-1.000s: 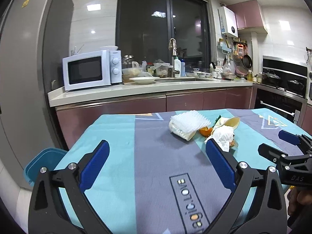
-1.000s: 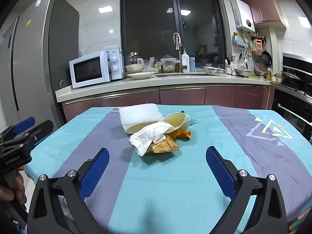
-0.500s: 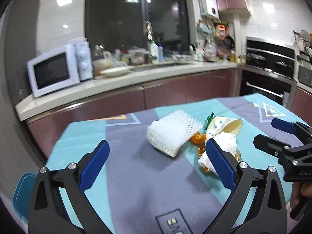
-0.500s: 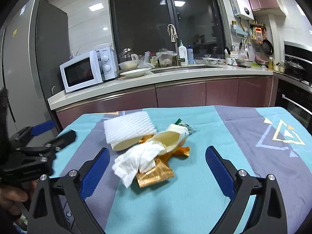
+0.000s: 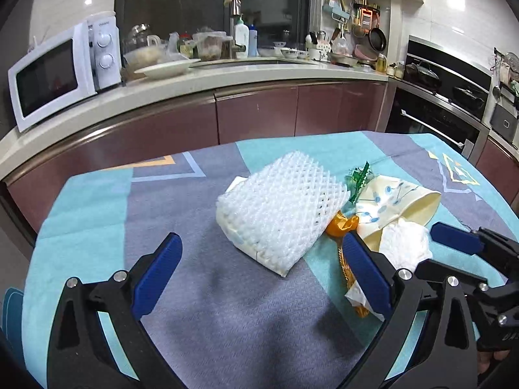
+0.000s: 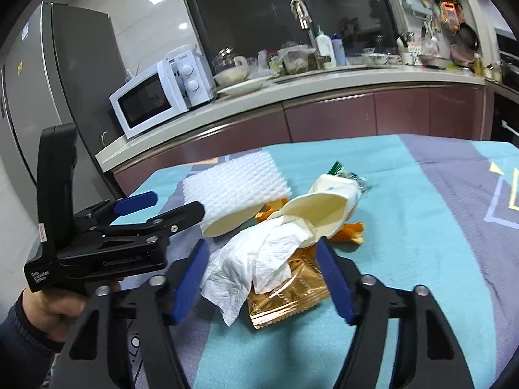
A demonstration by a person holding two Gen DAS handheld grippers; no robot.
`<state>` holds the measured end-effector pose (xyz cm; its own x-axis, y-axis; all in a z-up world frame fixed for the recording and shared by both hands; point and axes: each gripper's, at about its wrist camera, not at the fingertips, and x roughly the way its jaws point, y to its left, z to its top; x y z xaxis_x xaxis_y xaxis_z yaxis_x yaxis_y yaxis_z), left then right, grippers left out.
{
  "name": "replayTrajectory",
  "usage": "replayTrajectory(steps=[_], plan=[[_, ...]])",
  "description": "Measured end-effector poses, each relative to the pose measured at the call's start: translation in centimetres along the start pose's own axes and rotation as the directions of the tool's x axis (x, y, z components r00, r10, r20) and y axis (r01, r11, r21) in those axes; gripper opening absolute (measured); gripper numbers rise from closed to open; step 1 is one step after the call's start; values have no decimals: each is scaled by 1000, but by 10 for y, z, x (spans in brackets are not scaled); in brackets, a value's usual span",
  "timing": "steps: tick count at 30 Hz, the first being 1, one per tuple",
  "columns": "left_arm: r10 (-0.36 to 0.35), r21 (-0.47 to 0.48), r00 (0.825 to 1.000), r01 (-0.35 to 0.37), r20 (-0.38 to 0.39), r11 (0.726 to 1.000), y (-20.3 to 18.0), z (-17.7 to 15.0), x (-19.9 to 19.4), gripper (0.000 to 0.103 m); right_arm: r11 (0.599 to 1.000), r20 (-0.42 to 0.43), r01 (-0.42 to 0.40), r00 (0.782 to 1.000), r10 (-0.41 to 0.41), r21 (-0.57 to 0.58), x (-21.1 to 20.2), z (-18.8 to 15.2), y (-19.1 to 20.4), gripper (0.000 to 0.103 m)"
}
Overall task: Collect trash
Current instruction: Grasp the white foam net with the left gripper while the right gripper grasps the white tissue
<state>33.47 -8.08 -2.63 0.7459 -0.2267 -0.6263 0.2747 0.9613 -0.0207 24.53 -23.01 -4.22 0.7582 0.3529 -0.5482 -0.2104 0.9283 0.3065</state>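
Note:
A trash pile lies on the table: a white foam net [image 5: 275,210] [image 6: 233,178], a paper cup [image 5: 399,201] [image 6: 324,204] on its side, a crumpled tissue [image 5: 405,240] [image 6: 259,259], a golden wrapper [image 6: 288,291], orange peel [image 6: 352,230] and a green wrapper [image 5: 360,178]. My left gripper [image 5: 259,240] is open, low over the cloth, with the foam net just ahead between its fingers. My right gripper [image 6: 262,246] straddles the tissue and golden wrapper. Its jaws are closing, and the pads stand apart from the tissue.
The tablecloth [image 5: 97,214] is teal and grey. Behind the table runs a counter with a microwave [image 5: 52,77], dishes and a sink. An oven [image 5: 438,97] is at the right, a fridge [image 6: 65,64] at the left. A blue bin [image 5: 9,311] shows below the table's left edge.
Both grippers have moved in on the pile. The left one swung right onto the foam net. The right one's jaws have narrowed around the tissue.

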Motion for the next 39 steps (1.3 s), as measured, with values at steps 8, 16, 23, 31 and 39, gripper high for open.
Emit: replayTrajectory(steps=[8,16,23,31,39], plan=[[-36,-1,998,36,-47,999,2,-3,18,82,999,-38,-34,999,34,-2,7,-5,5,27],[-40,-16,997,39,-58,999,4,-2,32,63,998,-31,-64,997,64,0,1,-9,7,12],[-42,-41,997,40,-64,998,7,-2,34,37,997,-24,-79,997,78,1,-4,-13,11,11],[-34,-42,999,34,4,999,11,10,10,65,996,-7,-85,996,85,-1,-15,-13,10,11],[-59,-40,998,59,2,997,15,50,31,73,995,-2,-97,995,97,-8,-17,-11,13,11]])
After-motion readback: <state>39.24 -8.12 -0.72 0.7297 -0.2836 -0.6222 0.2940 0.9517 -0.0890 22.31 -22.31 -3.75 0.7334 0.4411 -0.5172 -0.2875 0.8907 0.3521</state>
